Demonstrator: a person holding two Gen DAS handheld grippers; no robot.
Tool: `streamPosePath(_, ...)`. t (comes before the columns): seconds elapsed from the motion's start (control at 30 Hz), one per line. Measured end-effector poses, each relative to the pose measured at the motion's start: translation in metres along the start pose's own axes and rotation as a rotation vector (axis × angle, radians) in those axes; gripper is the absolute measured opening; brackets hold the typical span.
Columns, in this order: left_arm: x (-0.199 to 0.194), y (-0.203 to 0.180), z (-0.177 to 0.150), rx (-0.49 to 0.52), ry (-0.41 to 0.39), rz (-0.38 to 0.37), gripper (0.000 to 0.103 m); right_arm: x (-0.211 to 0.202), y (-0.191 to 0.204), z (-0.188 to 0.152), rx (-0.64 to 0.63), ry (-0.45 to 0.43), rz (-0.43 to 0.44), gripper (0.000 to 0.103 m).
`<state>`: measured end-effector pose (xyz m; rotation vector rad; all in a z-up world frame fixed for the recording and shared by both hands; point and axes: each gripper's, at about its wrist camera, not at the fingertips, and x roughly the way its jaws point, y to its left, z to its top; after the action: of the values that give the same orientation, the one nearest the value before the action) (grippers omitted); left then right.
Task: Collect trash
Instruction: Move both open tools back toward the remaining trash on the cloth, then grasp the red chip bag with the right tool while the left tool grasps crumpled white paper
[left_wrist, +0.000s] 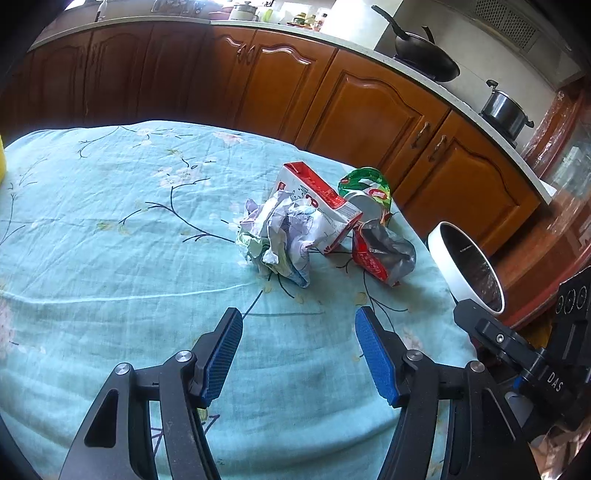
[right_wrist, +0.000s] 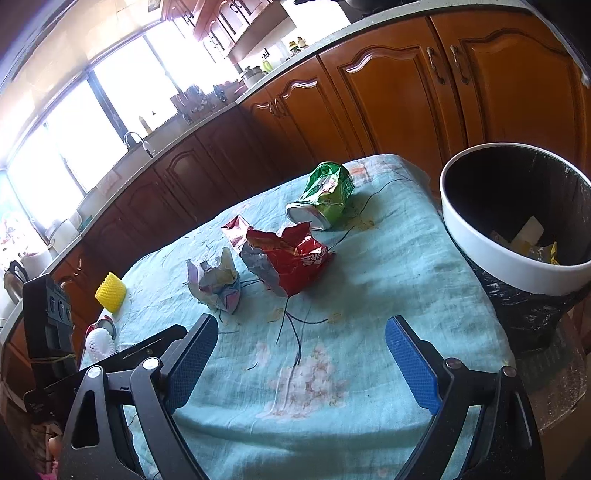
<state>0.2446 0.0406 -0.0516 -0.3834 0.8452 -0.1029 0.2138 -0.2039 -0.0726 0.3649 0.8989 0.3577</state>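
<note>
1. Your left gripper (left_wrist: 299, 350) hovers over the near part of the teal floral tablecloth (left_wrist: 110, 240), its blue-padded jaws spread apart and holding nothing.
2. Your right gripper (right_wrist: 301, 360) hangs over the same cloth, its jaws also wide apart and empty.
3. The trash lies in a loose cluster ahead of both grippers, toward the far right part of the table: a crumpled paper wad (left_wrist: 277, 236) sits nearest in the left wrist view, touching a red-and-white carton (left_wrist: 317, 195) just behind it.
4. A torn red snack bag (right_wrist: 288, 258) with a silver lining lies just right of the paper wad in the right wrist view, and a crushed green can (right_wrist: 325, 195) rests on its side just beyond it.
5. A white-rimmed trash bin (right_wrist: 476, 236) with a black liner stands off the table's right edge, some scraps visible inside.
6. A yellow ribbed object (right_wrist: 110, 291) sits at the table's far left edge, well apart from the cluster.
7. Brown wooden cabinets (left_wrist: 369, 107) line the far wall, with a black wok (left_wrist: 424, 55) on the counter above.
</note>
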Motion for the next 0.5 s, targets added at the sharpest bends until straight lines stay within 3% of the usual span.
streamPosePath(0.17, 0.013, 0.001, 0.011, 0.01, 0.002, 0.011, 0.063, 0.012, 0.006, 0.01, -0.017, 0.008, 0.004, 0.086)
streamPosePath(0.37, 0.034, 0.002, 0.029, 0.011, 0.005, 0.026, 0.063, 0.039, 0.009, 0.024, -0.043, 0.04, -0.022, 0.07)
streamPosePath(0.47, 0.049, 0.004, 0.038, 0.01, 0.008, 0.043, 0.062, 0.053, 0.008, 0.03, -0.06, 0.056, -0.05, 0.054)
streamPosePath(0.5, 0.053, 0.004, 0.04, 0.006, 0.009, 0.044, 0.061, 0.058, 0.008, 0.031, -0.063, 0.064, -0.06, 0.043)
